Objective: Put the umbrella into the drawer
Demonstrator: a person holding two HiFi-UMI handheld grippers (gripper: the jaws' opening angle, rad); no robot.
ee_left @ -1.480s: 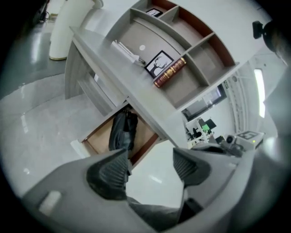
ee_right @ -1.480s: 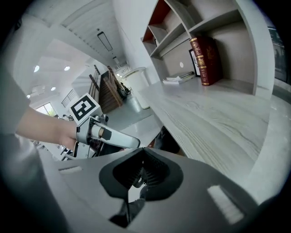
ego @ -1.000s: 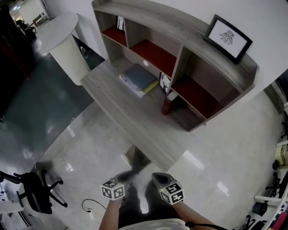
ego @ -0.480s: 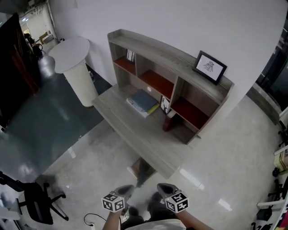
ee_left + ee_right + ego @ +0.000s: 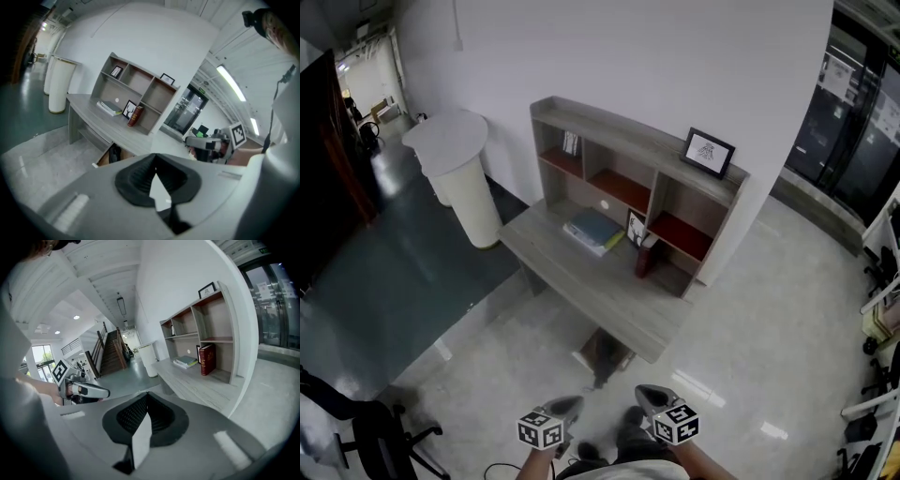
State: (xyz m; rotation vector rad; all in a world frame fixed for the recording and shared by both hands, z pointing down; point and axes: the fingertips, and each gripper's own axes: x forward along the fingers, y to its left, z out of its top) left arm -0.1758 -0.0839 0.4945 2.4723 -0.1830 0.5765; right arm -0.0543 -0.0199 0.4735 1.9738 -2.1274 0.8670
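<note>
The dark folded umbrella (image 5: 602, 352) lay, as best I could tell, in the open pale wooden drawer (image 5: 582, 358) under the grey wooden desk (image 5: 581, 281) — my left claw (image 5: 566, 405) and right claw (image 5: 649, 397) clenched empty, well away — so only shutting the drawer seemed left.

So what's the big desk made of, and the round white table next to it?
The desk looks like wood or wood-look board, pale grey and matte: grain streaks run along its top. The round white table looks smooth and plain, maybe painted or plastic; I can't tell.
</note>
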